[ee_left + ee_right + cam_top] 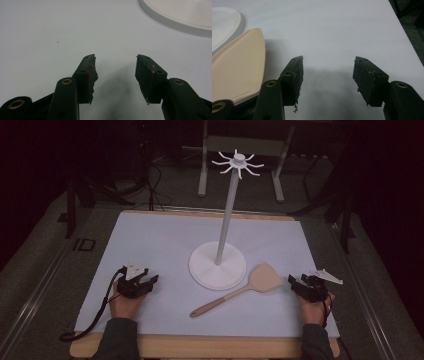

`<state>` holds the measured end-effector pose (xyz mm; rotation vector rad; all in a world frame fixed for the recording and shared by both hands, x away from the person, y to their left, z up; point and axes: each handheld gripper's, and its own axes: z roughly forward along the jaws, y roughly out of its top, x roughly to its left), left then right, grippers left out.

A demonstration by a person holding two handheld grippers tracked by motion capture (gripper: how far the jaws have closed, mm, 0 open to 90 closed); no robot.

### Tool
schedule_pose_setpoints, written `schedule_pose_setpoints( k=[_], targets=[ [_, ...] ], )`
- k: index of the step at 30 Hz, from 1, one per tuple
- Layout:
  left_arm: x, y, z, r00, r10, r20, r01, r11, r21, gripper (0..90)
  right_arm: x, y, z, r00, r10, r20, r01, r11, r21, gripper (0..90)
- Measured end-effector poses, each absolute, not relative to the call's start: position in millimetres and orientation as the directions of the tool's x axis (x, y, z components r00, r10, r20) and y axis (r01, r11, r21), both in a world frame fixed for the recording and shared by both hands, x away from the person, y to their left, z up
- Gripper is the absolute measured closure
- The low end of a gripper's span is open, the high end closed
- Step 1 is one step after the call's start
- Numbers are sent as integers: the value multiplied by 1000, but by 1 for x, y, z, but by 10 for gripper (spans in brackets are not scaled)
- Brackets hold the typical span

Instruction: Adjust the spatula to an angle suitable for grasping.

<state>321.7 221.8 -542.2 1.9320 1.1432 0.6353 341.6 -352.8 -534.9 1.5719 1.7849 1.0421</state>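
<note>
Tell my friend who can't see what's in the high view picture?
A white stand with hooks on top sits mid-table, a wooden spatula lying beside its base. A person's hands hold an open claw at each side: left claw, right claw.

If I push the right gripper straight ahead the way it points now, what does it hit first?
Probably nothing: the right gripper is open, and bare white table cover lies ahead of its jaws. The spatula blade sits just beside one jaw, with the stand's base beyond it; both look off the line.
</note>
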Motion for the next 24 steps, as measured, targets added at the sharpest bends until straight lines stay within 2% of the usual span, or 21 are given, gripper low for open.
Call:
schedule_pose_setpoints(
  k=[13, 19, 20, 24],
  targets=[
    [321, 225, -542, 476, 880, -1, 488, -263, 833, 487, 342, -354, -534, -183, 977, 111, 564, 12, 826, 390],
    [322, 226, -542, 476, 880, -4, 492, -262, 830, 484, 341, -355, -529, -225, 963, 147, 562, 5, 827, 422],
    [322, 226, -542, 475, 880, -5, 493, -262, 829, 483, 341, -353, -523, -254, 953, 167, 559, 4, 829, 433],
    [322, 225, -542, 475, 880, -3, 492, -262, 830, 481, 341, -347, -514, -279, 946, 166, 547, 15, 837, 448]
  ],
)
